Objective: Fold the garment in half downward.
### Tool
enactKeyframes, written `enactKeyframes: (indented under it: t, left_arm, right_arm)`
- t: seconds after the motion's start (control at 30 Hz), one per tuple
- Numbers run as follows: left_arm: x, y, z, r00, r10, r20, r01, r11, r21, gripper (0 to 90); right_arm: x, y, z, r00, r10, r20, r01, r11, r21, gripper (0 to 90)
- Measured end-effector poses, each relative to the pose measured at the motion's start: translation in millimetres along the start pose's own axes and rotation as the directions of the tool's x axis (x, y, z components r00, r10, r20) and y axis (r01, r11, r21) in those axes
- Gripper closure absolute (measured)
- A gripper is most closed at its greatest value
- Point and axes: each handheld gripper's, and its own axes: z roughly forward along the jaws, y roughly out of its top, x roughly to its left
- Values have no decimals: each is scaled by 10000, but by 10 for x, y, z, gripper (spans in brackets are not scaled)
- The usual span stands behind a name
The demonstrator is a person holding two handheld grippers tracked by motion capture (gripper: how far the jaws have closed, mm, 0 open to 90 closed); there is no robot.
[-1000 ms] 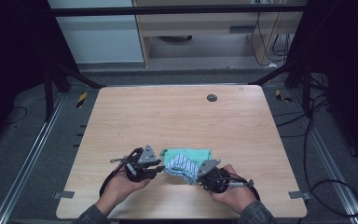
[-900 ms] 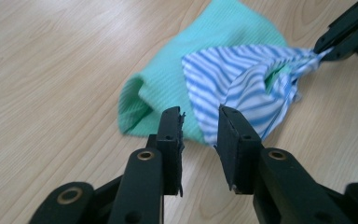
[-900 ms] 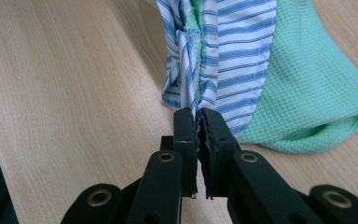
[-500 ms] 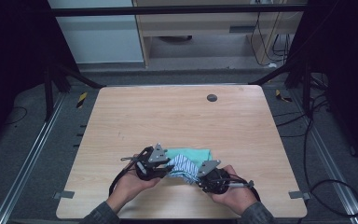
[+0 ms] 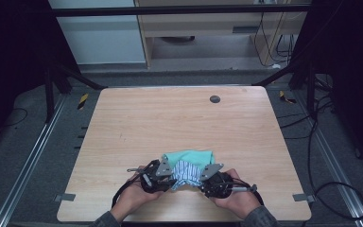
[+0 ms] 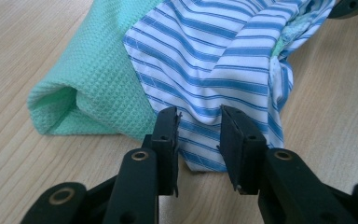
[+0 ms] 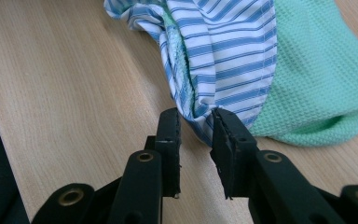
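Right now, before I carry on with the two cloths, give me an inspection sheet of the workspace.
Surface: wooden table, mostly bare.
Job's things: striped cloth lies over the green waffle cloth near the table's front edge.
Clutter: one small dark round thing on the far side of the table; I cannot tell what it is.
Grippers: left gripper open at the striped cloth's edge, pads not pressing; right gripper open, its jaws have just been opening, a striped fold between them but not clamped.
Cables: a black cable trails from the left gripper; more cables on the floor at right.
Surroundings: dark frame struts, grey floor, cabinet behind.
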Motion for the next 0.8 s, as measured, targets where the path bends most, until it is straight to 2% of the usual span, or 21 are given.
enactKeyframes:
  t: [0.07, 0.13, 0.2, 0.23, 0.27, 0.3, 0.33, 0.37, 0.4, 0.47, 0.5, 0.53, 0.57, 0.6, 0.63, 0.67, 0.7, 0.73, 0.8]
  left_arm:
    - [4, 2, -39, 9999, 2, -138, -3, 10000, -79, 646]
    - [23, 6, -98, 9996, -19, -265, 14, 9998, -182, 605]
    - [29, 6, -121, 9995, -50, -326, 43, 9997, -235, 548]
    - [48, 2, -191, 9986, -197, -488, 182, 9993, -326, 511]
    - [48, 2, -191, 9986, -197, -488, 182, 9993, -326, 480]
    - [68, -9, -253, 9973, -230, -693, 207, 9993, -327, 445]
    - [80, -18, -280, 9967, -270, -763, 245, 9991, -342, 416]
    - [80, -18, -280, 9967, -270, -763, 245, 9991, -342, 383]
    - [121, -43, -324, 9943, -452, -967, 416, 9984, -382, 348]
    - [153, -58, -338, 9926, -578, -1068, 540, 9978, -376, 285]
    - [227, -97, -355, 9859, -798, -1469, 754, 9965, -356, 244]
    - [227, -97, -355, 9859, -798, -1469, 754, 9965, -356, 216]
    - [316, -152, -359, 9788, -1021, -1778, 984, 9947, -295, 192]
    - [371, -186, -360, 9756, -1210, -1833, 1178, 9926, -287, 177]
    - [371, -186, -360, 9756, -1210, -1833, 1178, 9926, -287, 157]
    - [437, -234, -357, 9700, -1457, -1946, 1422, 9893, -322, 157]
    - [531, -307, -351, 9614, -1855, -2033, 1819, 9826, -365, 126]
    - [583, -352, -346, 9558, -2064, -2092, 2024, 9785, -406, 118]
    - [679, -444, -332, 9447, -2366, -2271, 2333, 9715, -414, 97]
  right_arm:
    - [-3, -10, -13, 10000, 80, 25, -80, 10000, -37, 632]
    - [-10, -24, -38, 9996, 250, 137, -250, 9997, -48, 516]
    - [-20, -43, -65, 9990, 416, 140, -414, 9991, -107, 427]
    - [-25, -61, -89, 9985, 519, 176, -516, 9986, -132, 361]
    - [-25, -61, -89, 9985, 519, 176, -516, 9986, -132, 361]
    - [-42, -99, -131, 9980, 518, 364, -507, 9983, -295, 278]
    - [-52, -120, -154, 9972, 600, 446, -585, 9977, -350, 240]
    - [-52, -120, -154, 9972, 600, 446, -585, 9977, -350, 240]
    - [-96, -171, -196, 9941, 823, 708, -785, 9954, -546, 191]
    - [-120, -188, -210, 9927, 903, 805, -858, 9946, -576, 180]
    - [-205, -240, -228, 9856, 1254, 1135, -1175, 9903, -740, 154]
    - [-205, -240, -228, 9856, 1254, 1135, -1175, 9903, -740, 154]
    - [-286, -282, -225, 9768, 1627, 1394, -1526, 9850, -801, 140]
    - [-336, -308, -215, 9702, 1890, 1519, -1772, 9802, -882, 128]
    - [-336, -308, -215, 9702, 1890, 1519, -1772, 9802, -882, 128]
    - [-387, -330, -206, 9626, 2138, 1664, -2011, 9754, -902, 119]
    - [-496, -387, -168, 9450, 2617, 1960, -2437, 9634, -1113, 99]
    - [-531, -402, -154, 9383, 2779, 2058, -2596, 9592, -1117, 87]
    - [-611, -438, -104, 9178, 3221, 2321, -3025, 9460, -1166, 68]
